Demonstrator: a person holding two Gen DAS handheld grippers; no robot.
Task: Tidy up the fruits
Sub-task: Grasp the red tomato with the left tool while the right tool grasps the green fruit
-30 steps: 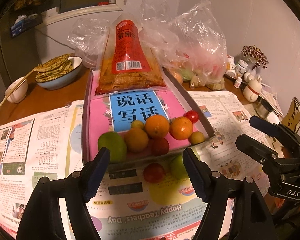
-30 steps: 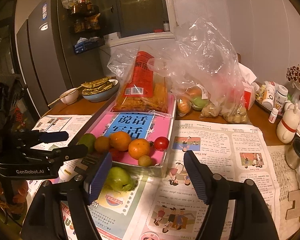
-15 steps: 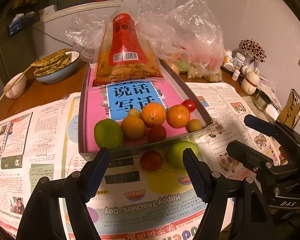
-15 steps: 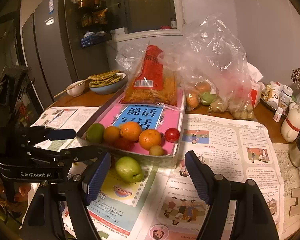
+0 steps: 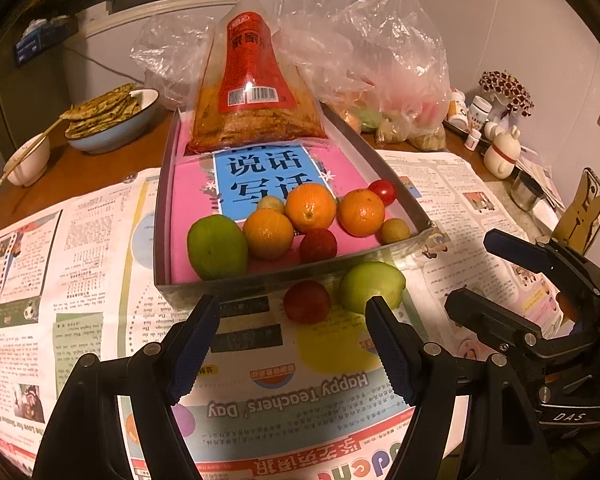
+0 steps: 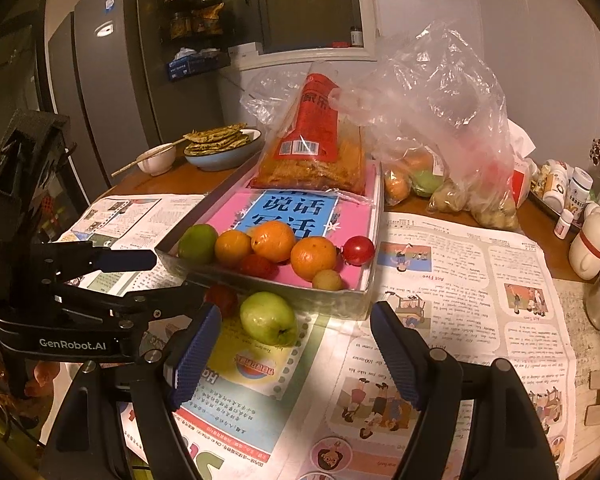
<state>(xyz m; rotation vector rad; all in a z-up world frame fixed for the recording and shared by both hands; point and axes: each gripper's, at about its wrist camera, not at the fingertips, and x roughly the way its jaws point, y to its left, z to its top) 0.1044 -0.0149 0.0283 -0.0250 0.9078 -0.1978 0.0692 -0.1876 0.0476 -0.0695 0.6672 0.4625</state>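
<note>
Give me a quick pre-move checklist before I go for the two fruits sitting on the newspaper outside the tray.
1. Left gripper open and empty: ok.
2. Right gripper open and empty: ok.
3. Targets reachable: ok. The red fruit and the green fruit lie on the newspaper, just outside the near wall of the tray.
4. Each fruit lined up: ok. The red one lies between the left gripper's fingers, the green one ahead of the right gripper's.
5. Grippers clear of each other: cannot tell; they sit close, side by side.
6. Free room in the tray: ok. Bare pink area shows behind the fruit.
</note>
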